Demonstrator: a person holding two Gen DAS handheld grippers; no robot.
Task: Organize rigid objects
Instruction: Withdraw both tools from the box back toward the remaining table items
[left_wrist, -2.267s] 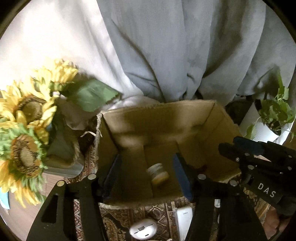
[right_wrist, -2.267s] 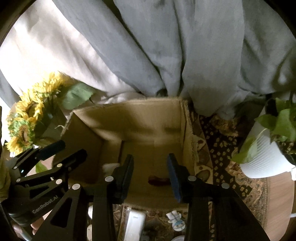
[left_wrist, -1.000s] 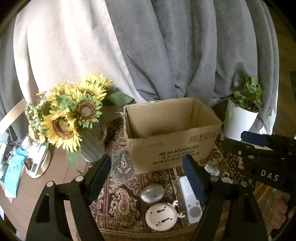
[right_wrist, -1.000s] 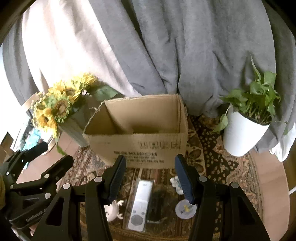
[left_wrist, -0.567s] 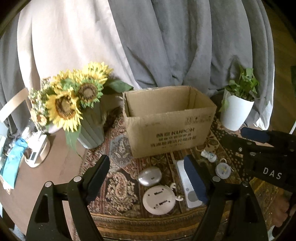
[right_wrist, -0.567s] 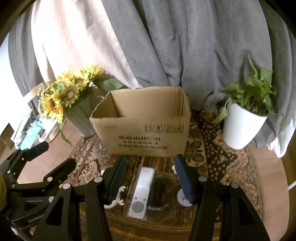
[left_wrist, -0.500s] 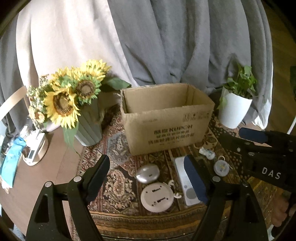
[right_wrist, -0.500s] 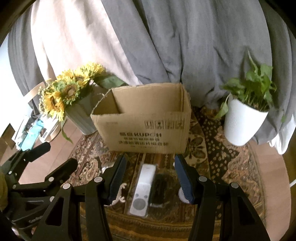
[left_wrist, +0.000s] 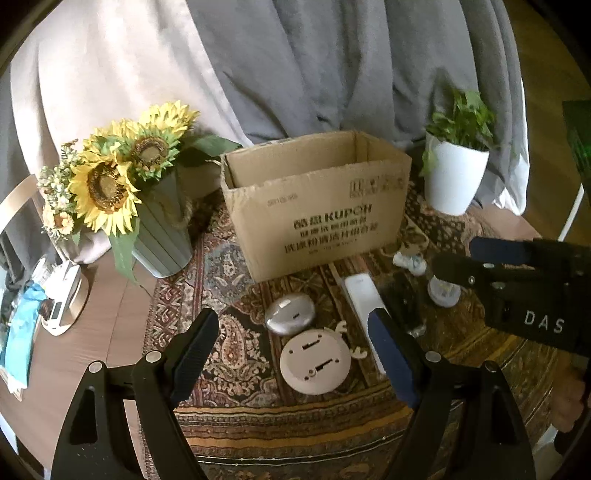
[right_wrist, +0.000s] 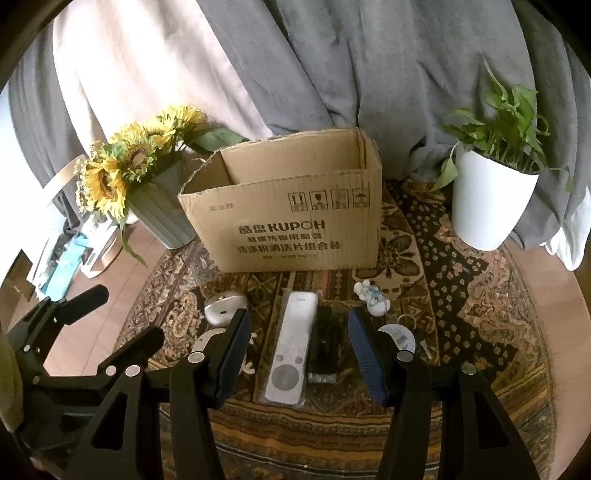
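Left gripper (left_wrist: 293, 328) hanging over the near edge of the patterned brown rug (left_wrist: 236, 354), jaws spread wide and just been opening a touch more, nothing pinched. Right under the gap: round white disc with slots in its back (left_wrist: 315, 365), flat on the rug. Just past that, smooth silver pebble-shaped gadget (left_wrist: 290, 314).

Right gripper (right_wrist: 300, 330) about half open, also holding nothing. Framed between its tips but lying loose on the rug: long white remote in a clear sleeve (right_wrist: 293, 349), with a slim black remote (right_wrist: 325, 341) right beside it on its right. Off to the right of those, flat round white tag (right_wrist: 400, 338) and a small white-and-blue figurine (right_wrist: 373, 297) lying on its side.

Further back, open brown cardboard box with black print (right_wrist: 291, 221), standing upright on the rug, none of the small stuff touching it. Can't see its contents from here. Left of the box, grey ribbed vase of yellow sunflowers (right_wrist: 162, 210); right of it, white pot with a green leafy plant (right_wrist: 487, 203). Grey and beige draped cloth (right_wrist: 332, 66) behind everything. Bare wooden worktop (left_wrist: 92, 332) peeking out left of the rug.
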